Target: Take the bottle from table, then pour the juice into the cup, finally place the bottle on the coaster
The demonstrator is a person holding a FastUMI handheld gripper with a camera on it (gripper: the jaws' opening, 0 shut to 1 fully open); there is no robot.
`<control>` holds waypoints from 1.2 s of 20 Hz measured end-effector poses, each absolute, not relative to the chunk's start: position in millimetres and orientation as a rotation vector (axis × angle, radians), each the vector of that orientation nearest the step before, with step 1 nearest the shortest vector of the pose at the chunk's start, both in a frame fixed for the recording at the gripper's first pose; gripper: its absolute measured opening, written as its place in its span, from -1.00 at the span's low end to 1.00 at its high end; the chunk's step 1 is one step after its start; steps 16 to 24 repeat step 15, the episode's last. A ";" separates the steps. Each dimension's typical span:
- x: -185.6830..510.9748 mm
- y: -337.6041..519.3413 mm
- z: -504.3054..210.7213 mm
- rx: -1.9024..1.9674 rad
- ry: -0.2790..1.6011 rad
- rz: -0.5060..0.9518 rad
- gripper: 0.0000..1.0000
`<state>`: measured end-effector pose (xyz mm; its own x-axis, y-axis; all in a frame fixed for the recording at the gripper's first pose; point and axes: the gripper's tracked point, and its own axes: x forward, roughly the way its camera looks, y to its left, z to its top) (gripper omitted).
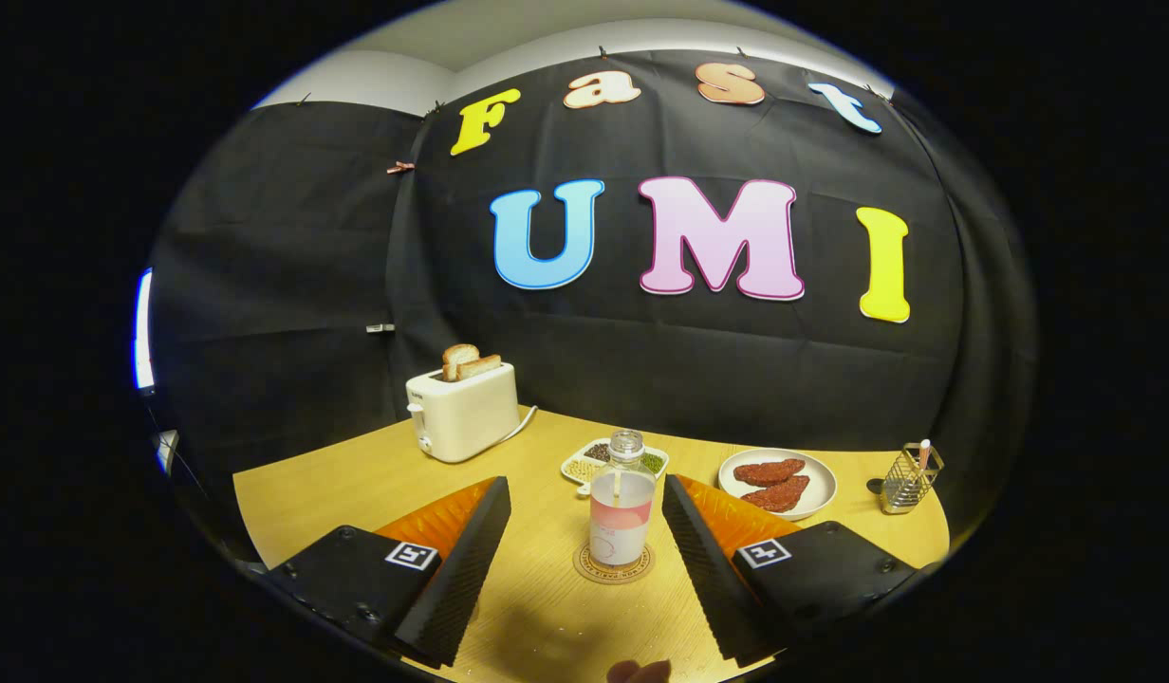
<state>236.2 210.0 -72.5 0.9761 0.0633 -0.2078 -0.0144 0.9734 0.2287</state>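
Ahead, across a pale wooden tabletop (357, 484) backed by a black cloth wall (290, 285): cream toaster (463, 413) with two bread slices (469, 362) beyond the left finger, divided white dish of seeds (584, 465) just behind the bottle, white plate of two reddish patties (776, 484) beyond the right finger, wire holder (909, 479) farther right. Black two-finger gripper (584, 541) held low and level, jaws wide apart, touching nothing. Clear plastic bottle of pinkish juice (621, 507) upright between the fingertips, seated on a round brown coaster (613, 564). Cup not visible to tell.
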 end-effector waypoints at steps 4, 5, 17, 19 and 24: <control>214.7 213.3 -48.4 0.207 0.197 0.049 0.96; 209.9 214.1 -42.7 0.207 0.191 0.056 0.96; 179.5 215.2 -17.4 0.177 0.134 0.085 0.96; 179.5 215.2 -17.4 0.177 0.134 0.085 0.96; 179.5 215.2 -17.4 0.177 0.134 0.085 0.96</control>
